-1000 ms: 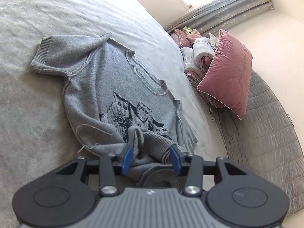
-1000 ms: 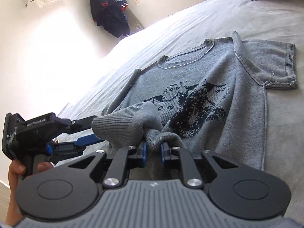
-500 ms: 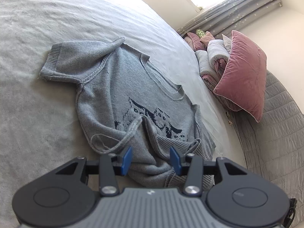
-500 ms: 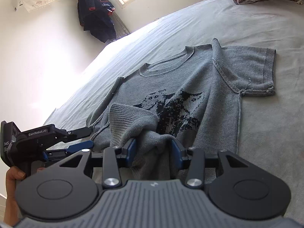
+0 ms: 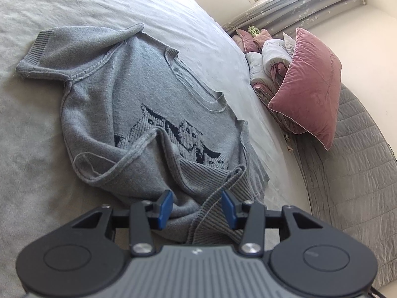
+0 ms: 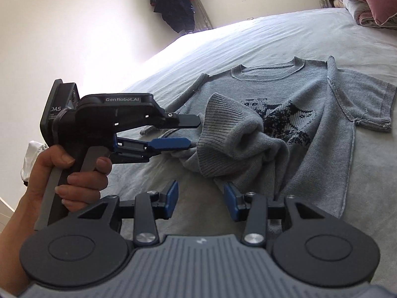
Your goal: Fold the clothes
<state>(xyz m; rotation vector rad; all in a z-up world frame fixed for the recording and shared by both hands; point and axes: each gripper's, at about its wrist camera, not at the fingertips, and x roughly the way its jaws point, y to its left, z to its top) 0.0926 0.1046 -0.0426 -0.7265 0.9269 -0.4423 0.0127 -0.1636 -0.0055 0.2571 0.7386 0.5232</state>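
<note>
Here, a grey knit sweater [image 5: 119, 94] with ribbed hem lies bunched on the bed [image 5: 37, 173] at 12 o'clock; left gripper [image 5: 196, 208] and right gripper [image 6: 201, 200] jaws wide, empty.

Left wrist view: low, close over grey knit short-sleeved sweater [image 5: 129, 104], facing pink velvet pillow [image 5: 310, 87] at headboard. Right wrist view: low, slightly farther back, facing dark hanging clothes [image 6: 173, 2], apparently near window. Both share sweater's bunched hem.
</note>
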